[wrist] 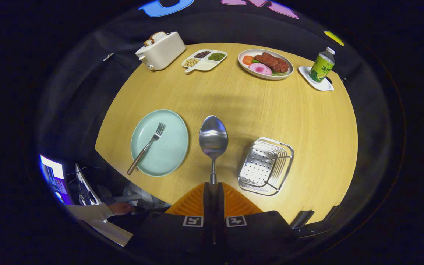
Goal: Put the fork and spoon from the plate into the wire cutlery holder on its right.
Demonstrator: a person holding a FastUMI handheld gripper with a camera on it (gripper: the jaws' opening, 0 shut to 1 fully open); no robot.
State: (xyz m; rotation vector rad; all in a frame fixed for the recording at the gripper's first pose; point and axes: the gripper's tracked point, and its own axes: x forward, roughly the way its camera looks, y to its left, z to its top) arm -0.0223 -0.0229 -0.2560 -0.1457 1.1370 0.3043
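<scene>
gripper view: the spoon leg of the task is judged to be in hand, with the fork leg not yet begun. taken from left to right, the plate [160, 147] is seen ahead of the fingers and off to their left, and the fork [146, 147] lies across it with its tines pointing away and its handle overhanging the near rim. in the middle, the gripper [213, 187] is closed on the spoon [213, 138]: both fingers are pressed together on the handle, and the bowl is carried straight ahead of the fingertips, raised above the bare table [241, 106] between plate and holder. to the right of the fingers and just ahead of them, the wire cutlery holder [265, 165] stands on the table, apart from the spoon, with nothing seen inside it. the next move is judged to call for a sideways carry to the right until the spoon hangs over the holder's open top, followed by a lowering and a release of the grip. since the bowl projects well beyond the fingertips, the wire rim would have to be cleared by it first. after that, the fork would remain to be fetched from the plate.
</scene>
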